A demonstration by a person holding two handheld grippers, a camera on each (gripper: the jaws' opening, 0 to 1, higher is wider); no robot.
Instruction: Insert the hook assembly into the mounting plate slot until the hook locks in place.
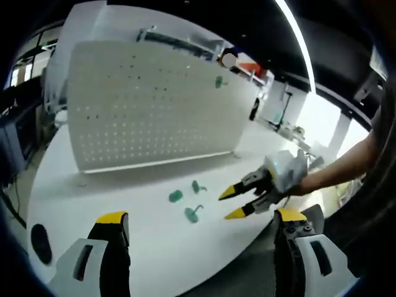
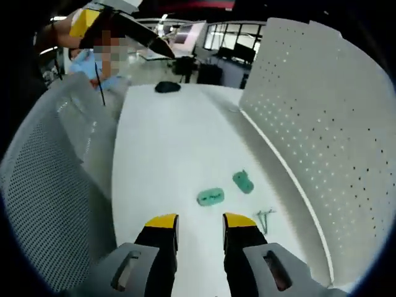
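A white pegboard mounting plate (image 1: 148, 117) stands upright on the white table (image 1: 124, 198). One green hook (image 1: 219, 81) sits on its upper right. Three green hook pieces lie on the table in front of it: one (image 1: 176, 196), another (image 1: 197, 185) and a third with a wire hook (image 1: 192, 213). My left gripper (image 1: 201, 216) is open, wide apart, low over the table's near edge. My right gripper (image 1: 231, 204), in a gloved hand, points at the pieces from the right, open and holding nothing. In the right gripper view it (image 2: 201, 221) hovers just short of two green pieces (image 2: 210, 197) (image 2: 243, 181) and the wire hook (image 2: 266, 215).
A black oval object (image 1: 40, 241) (image 2: 167, 87) lies on the table's far left end. A grey mesh chair (image 2: 37, 185) stands beside the table edge. The pegboard (image 2: 322, 124) runs along the right side of the right gripper view. A person's bare forearm (image 1: 346, 164) reaches in.
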